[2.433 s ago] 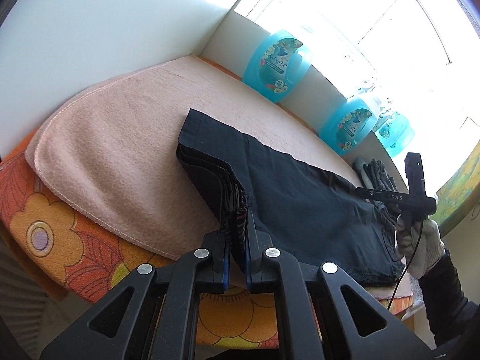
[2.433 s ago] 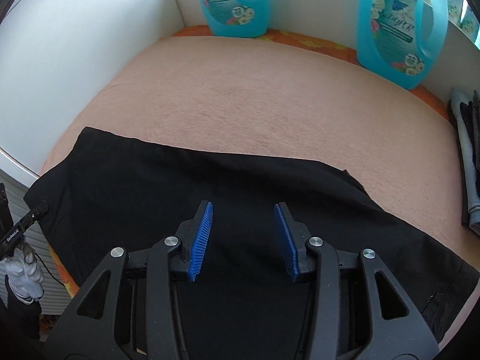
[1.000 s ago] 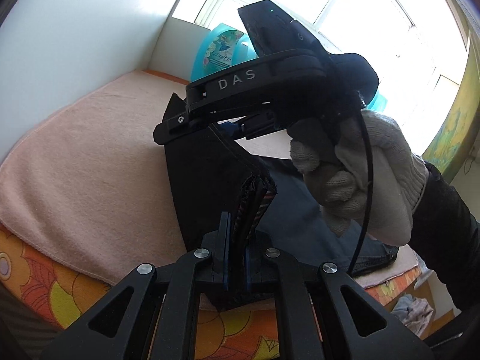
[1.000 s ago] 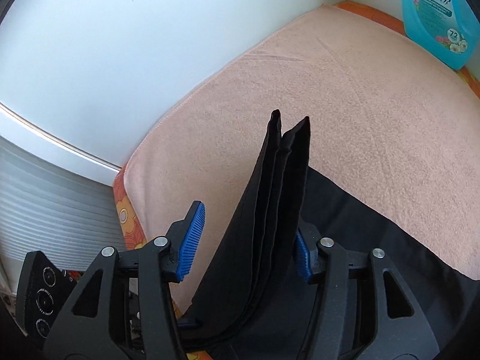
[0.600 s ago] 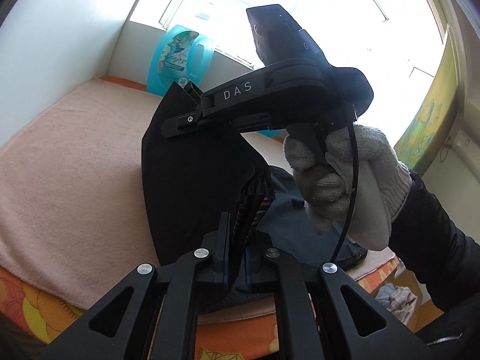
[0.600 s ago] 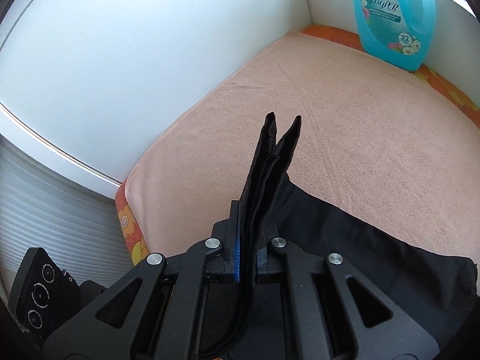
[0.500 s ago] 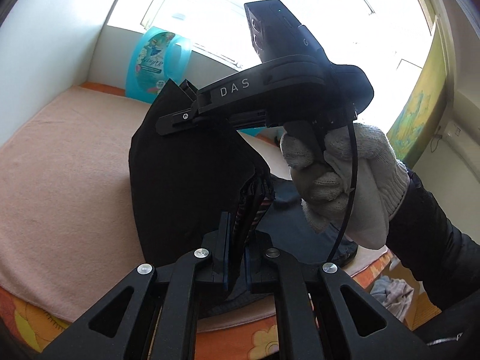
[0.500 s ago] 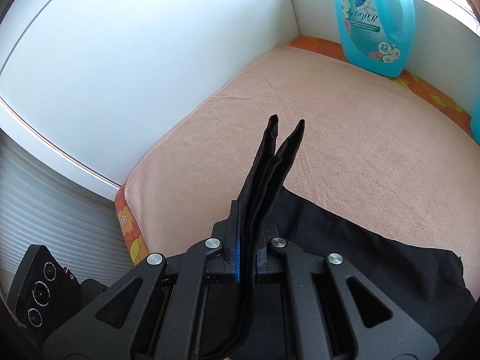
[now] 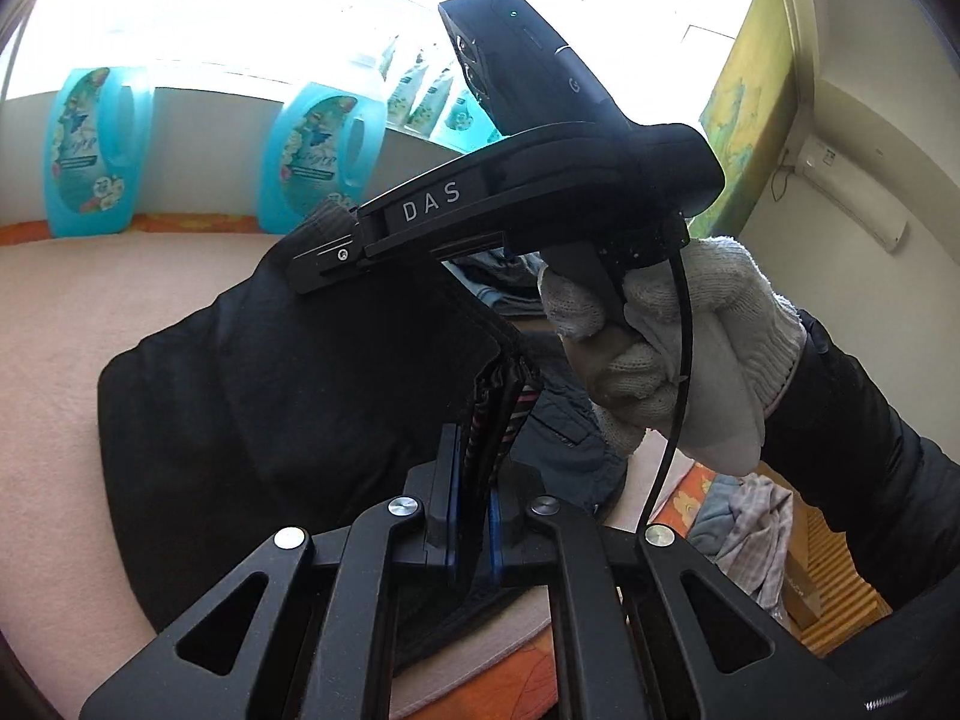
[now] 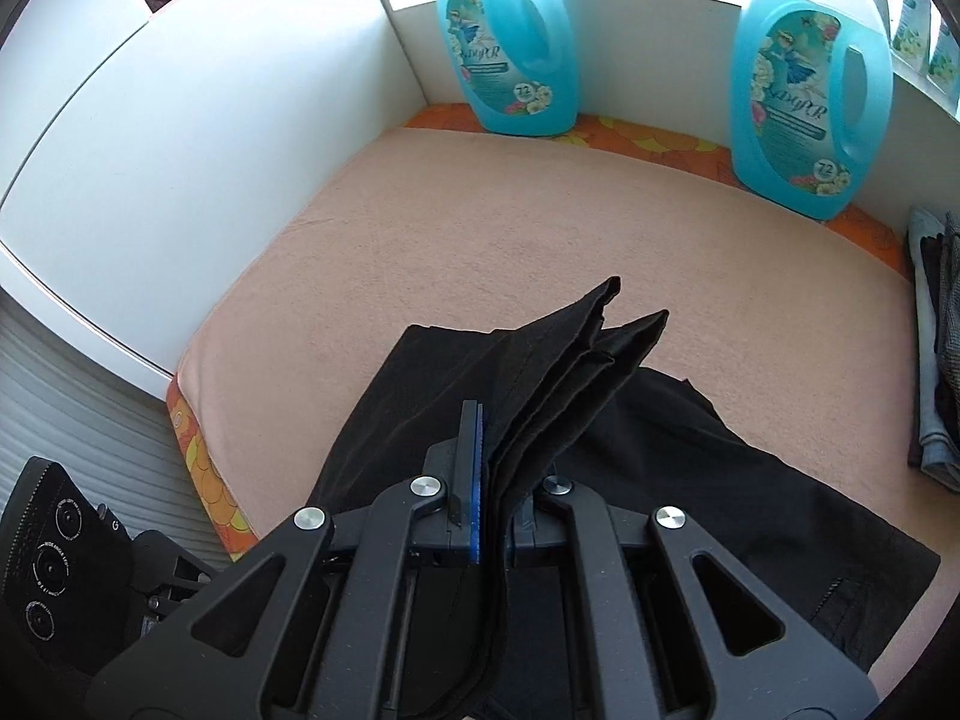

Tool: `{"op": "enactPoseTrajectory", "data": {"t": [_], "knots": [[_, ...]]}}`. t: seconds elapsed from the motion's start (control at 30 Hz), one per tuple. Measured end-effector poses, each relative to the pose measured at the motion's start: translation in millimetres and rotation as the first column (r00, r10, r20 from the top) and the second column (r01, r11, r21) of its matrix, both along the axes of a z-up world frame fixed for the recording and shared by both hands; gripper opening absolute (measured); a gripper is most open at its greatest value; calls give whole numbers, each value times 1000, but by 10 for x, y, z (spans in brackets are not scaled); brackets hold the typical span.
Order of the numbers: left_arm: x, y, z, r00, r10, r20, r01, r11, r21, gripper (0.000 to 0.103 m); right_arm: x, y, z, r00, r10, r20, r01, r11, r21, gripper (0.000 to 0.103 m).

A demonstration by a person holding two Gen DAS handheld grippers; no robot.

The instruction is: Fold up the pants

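Black pants lie folded lengthwise on a pink towel. My left gripper is shut on the layered end of the pants near the front edge. My right gripper is shut on the same end further along and holds the layers lifted off the towel. In the left wrist view the right gripper shows from the side, pinching the raised corner, held by a white-gloved hand. The rest of the pants lies flat to the right.
Blue detergent bottles stand along the back wall. A stack of folded clothes lies at the towel's right end. A white wall borders the left. An orange flowered cover shows under the towel.
The right gripper moved to the pants' end and shut on it. Both grippers have lifted that end and carried it to the right, over the rest of the pants.
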State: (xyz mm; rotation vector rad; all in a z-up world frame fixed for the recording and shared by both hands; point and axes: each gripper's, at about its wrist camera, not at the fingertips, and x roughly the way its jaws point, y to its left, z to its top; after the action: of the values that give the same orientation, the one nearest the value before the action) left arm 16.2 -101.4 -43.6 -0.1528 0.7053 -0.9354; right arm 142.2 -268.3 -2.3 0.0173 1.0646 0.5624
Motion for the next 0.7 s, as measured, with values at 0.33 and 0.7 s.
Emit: {"op": "enactPoseTrajectory", "data": {"t": [0.33, 0.7], "knots": [[-6, -820, -242, 990, -134, -50, 137, 990, 44, 6, -40, -829, -342, 994, -97, -45, 96, 995, -32, 5], [109, -1272, -408, 975, -201, -94, 209, 975, 77, 6, -98, -1356, -642, 982, -168, -89, 167, 986, -14, 5]]}}
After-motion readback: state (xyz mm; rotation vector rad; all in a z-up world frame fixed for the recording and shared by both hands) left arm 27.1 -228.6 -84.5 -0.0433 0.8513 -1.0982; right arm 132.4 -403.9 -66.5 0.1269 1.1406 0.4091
